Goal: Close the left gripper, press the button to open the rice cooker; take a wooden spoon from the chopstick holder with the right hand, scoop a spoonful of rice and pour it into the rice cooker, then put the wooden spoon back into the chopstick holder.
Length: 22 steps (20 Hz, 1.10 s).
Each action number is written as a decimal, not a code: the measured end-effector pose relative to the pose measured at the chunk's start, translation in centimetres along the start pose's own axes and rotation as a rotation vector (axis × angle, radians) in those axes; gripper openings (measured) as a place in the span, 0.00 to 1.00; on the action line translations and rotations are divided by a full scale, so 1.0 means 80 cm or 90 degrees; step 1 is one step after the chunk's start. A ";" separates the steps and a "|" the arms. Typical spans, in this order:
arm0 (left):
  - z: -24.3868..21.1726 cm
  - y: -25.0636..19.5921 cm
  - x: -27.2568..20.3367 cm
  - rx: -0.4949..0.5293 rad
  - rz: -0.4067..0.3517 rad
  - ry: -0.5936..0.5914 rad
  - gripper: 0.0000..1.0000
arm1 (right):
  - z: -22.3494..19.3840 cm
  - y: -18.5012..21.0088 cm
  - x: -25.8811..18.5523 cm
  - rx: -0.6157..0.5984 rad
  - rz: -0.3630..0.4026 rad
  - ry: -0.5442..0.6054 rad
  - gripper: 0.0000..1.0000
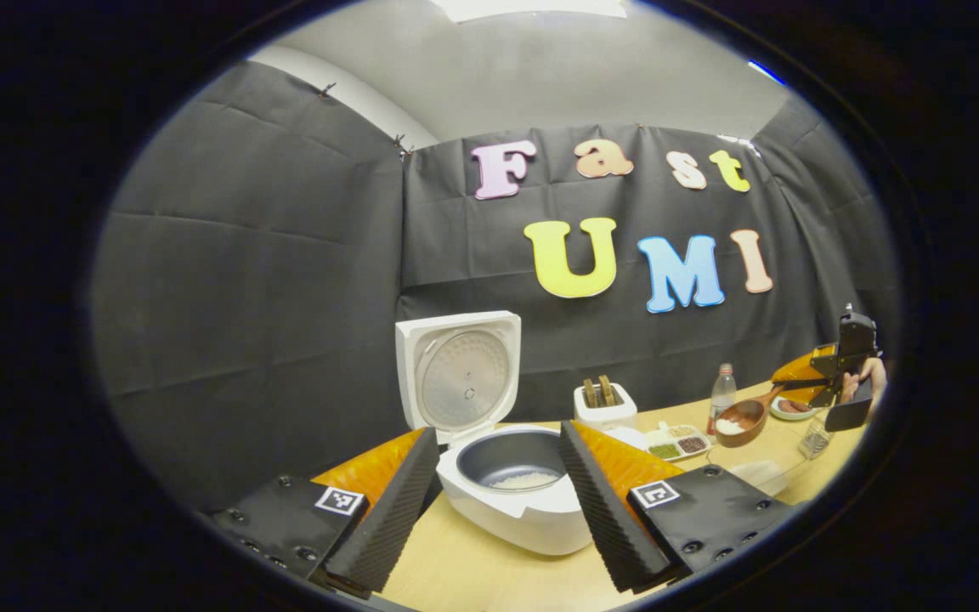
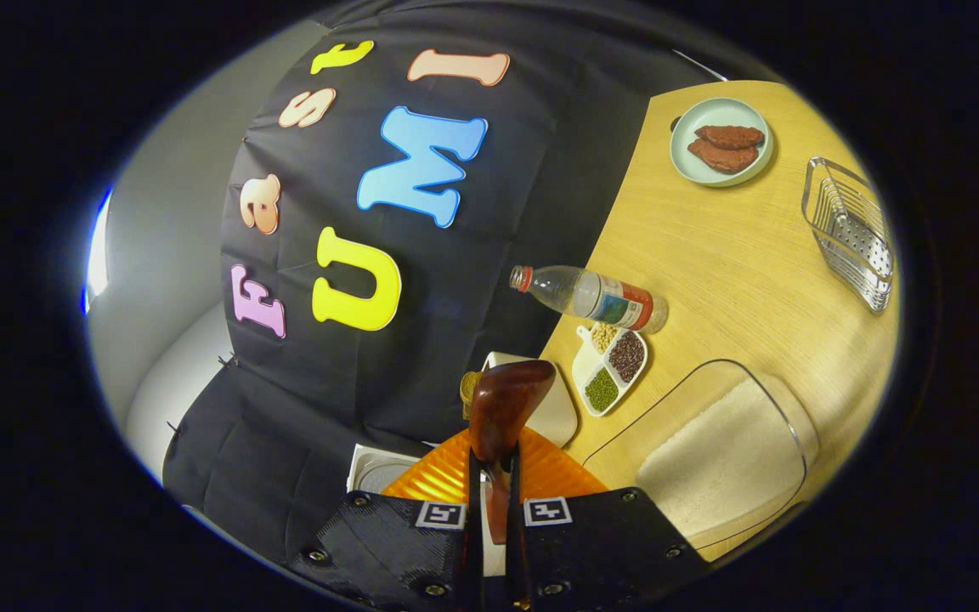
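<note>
The white rice cooker [image 1: 515, 510] stands open, its lid [image 1: 464, 378] upright, with a little rice in the grey pot [image 1: 511, 463]. My left gripper [image 1: 498, 510] is open just in front of it, one finger on each side of the pot, holding nothing. At the far right, my right gripper [image 1: 838, 374] holds the wooden spoon [image 1: 744, 416], whose bowl carries white rice above the table. In the right gripper view my right gripper [image 2: 492, 476] is shut on the spoon's handle [image 2: 502, 408]. The white chopstick holder [image 1: 604, 406] with wooden utensils stands behind the cooker.
A clear container of rice [image 2: 727, 450] lies below the spoon. Close by are a sectioned dish of beans [image 2: 611, 367], a plastic bottle [image 2: 596, 296], a plate with meat [image 2: 721, 140] and a metal rack [image 2: 851, 229]. The wooden table [image 1: 472, 569] runs under everything.
</note>
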<state>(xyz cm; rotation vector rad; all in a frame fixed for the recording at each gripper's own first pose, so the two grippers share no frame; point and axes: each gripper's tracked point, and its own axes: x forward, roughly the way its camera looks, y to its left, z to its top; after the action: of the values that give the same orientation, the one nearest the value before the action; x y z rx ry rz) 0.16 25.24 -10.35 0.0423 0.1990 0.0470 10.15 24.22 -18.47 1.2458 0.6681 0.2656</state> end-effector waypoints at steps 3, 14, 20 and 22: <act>-0.003 0.022 0.000 -0.002 0.014 0.004 0.98 | -0.016 0.026 0.015 -0.003 0.026 0.020 0.11; -0.047 0.083 -0.025 -0.043 0.077 0.039 0.98 | -0.093 0.111 0.099 -0.049 0.080 0.083 0.10; -0.067 0.120 -0.056 -0.077 0.126 0.062 0.98 | -0.149 0.143 0.142 -0.106 0.086 0.112 0.10; -0.069 0.130 -0.067 -0.086 0.143 0.064 0.98 | -0.173 0.151 0.161 -0.129 0.087 0.126 0.10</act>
<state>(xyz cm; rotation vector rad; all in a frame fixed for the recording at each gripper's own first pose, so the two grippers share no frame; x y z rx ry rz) -6.64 35.57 -14.24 -0.0732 0.2911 0.2874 13.96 45.75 -13.53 1.0800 0.7070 0.5617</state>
